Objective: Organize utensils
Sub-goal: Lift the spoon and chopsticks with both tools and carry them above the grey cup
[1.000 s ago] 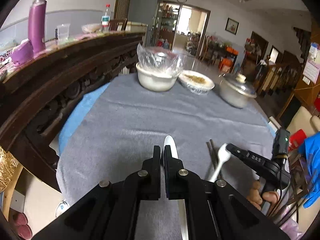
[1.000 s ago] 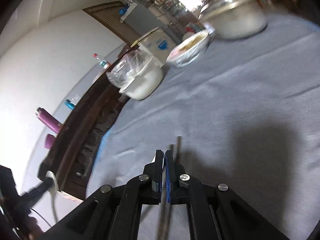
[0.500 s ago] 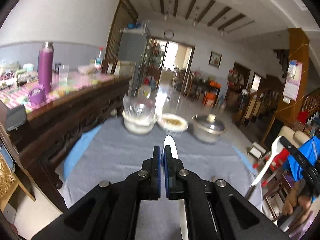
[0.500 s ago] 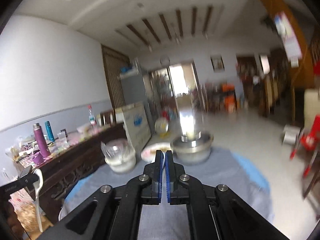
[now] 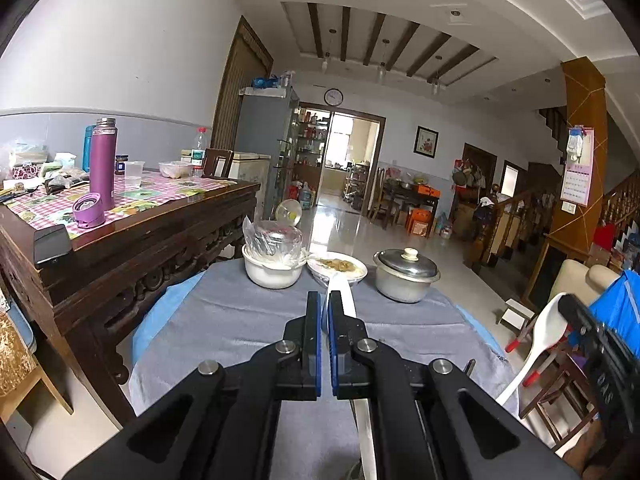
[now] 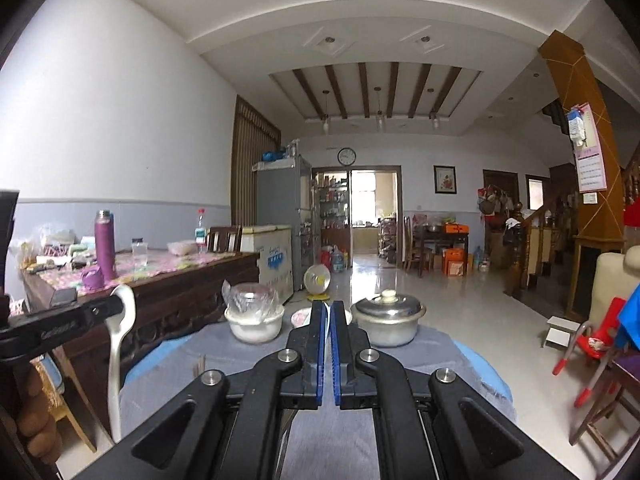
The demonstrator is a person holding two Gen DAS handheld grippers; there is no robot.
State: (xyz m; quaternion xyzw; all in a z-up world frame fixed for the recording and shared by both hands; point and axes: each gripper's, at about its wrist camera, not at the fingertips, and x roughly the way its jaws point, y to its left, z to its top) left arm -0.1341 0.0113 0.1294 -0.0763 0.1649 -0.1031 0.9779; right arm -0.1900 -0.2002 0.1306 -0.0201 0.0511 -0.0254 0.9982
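Observation:
My left gripper [image 5: 324, 300] is shut on a white spoon [image 5: 345, 292] whose bowl sticks out past the fingertips; it also shows in the right wrist view [image 6: 120, 320], hanging from that gripper. My right gripper [image 6: 330, 309] is shut on a second white spoon [image 5: 540, 344], seen at the right of the left wrist view, handle pointing down. Both are held up in the air near the front of the grey cloth table [image 5: 224, 320]. Dark chopsticks [image 5: 469, 368] lie on the cloth at the right; their tips also show in the right wrist view [image 6: 199, 365].
At the table's far end stand a white bowl with plastic wrap [image 5: 272, 264], a plate of food [image 5: 340, 266] and a lidded metal pot [image 5: 404, 276]. A dark wooden sideboard [image 5: 132, 240] with a purple flask [image 5: 102, 164] is on the left. Chairs [image 5: 560, 360] stand at the right.
Both grippers have lifted off the table and levelled out, each carrying its spoon; the views went from looking down at the cloth to looking across the room.

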